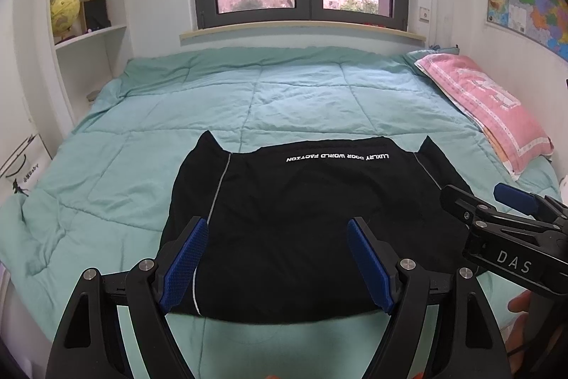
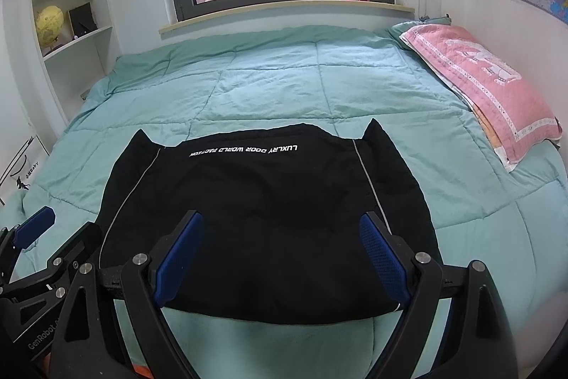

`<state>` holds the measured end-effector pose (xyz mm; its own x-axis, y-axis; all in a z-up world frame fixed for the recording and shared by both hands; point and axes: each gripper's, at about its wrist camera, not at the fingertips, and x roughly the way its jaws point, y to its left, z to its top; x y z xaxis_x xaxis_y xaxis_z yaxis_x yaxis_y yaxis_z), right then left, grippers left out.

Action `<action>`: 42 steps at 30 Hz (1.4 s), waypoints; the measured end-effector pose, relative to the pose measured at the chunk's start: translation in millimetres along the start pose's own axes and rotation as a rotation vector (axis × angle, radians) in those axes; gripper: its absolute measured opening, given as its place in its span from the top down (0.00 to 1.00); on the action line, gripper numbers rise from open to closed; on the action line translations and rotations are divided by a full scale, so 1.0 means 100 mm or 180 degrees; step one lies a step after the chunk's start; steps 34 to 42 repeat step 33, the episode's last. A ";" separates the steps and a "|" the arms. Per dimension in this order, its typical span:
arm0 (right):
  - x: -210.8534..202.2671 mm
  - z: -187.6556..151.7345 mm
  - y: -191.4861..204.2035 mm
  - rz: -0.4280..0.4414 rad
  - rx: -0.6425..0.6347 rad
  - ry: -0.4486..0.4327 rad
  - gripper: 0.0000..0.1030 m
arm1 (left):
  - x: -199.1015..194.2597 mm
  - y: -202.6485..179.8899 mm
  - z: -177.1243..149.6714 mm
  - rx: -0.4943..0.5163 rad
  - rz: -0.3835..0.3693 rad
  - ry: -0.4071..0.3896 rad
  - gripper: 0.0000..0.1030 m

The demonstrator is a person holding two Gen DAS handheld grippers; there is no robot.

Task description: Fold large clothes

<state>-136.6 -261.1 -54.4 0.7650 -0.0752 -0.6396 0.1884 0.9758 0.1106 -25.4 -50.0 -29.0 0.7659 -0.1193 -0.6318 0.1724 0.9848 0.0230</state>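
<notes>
A black garment [image 1: 301,219] with thin pale piping and a line of white lettering along its far edge lies folded flat on the teal quilt [image 1: 284,102]. Two pointed corners stick out at its far left and far right. My left gripper [image 1: 278,226] hovers open over the near left part of the garment, with nothing between its blue pads. The right gripper [image 2: 282,219] hovers open over the near right part of the same garment [image 2: 266,201], also holding nothing. Each gripper shows at the side of the other's view: the right gripper [image 1: 474,192] and the left gripper [image 2: 67,222].
A pink pillow [image 1: 486,105] lies at the right end of the bed against the wall. White shelves [image 1: 88,34] with books and a yellow globe stand at the far left. A window is behind the bed. A hand [image 1: 520,302] shows at the lower right.
</notes>
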 end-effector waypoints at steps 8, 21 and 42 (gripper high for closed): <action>0.03 -0.02 0.01 0.0001 -0.0004 0.0035 0.12 | 0.04 0.00 -0.02 0.0006 0.0006 0.0032 0.21; 0.07 -0.03 0.00 0.0002 0.0014 0.0054 0.12 | 0.06 0.00 -0.02 -0.0004 0.0023 0.0054 0.21; 0.08 -0.04 -0.01 -0.0008 -0.0001 0.0062 0.12 | 0.11 0.04 -0.02 0.0018 0.0135 0.0008 0.21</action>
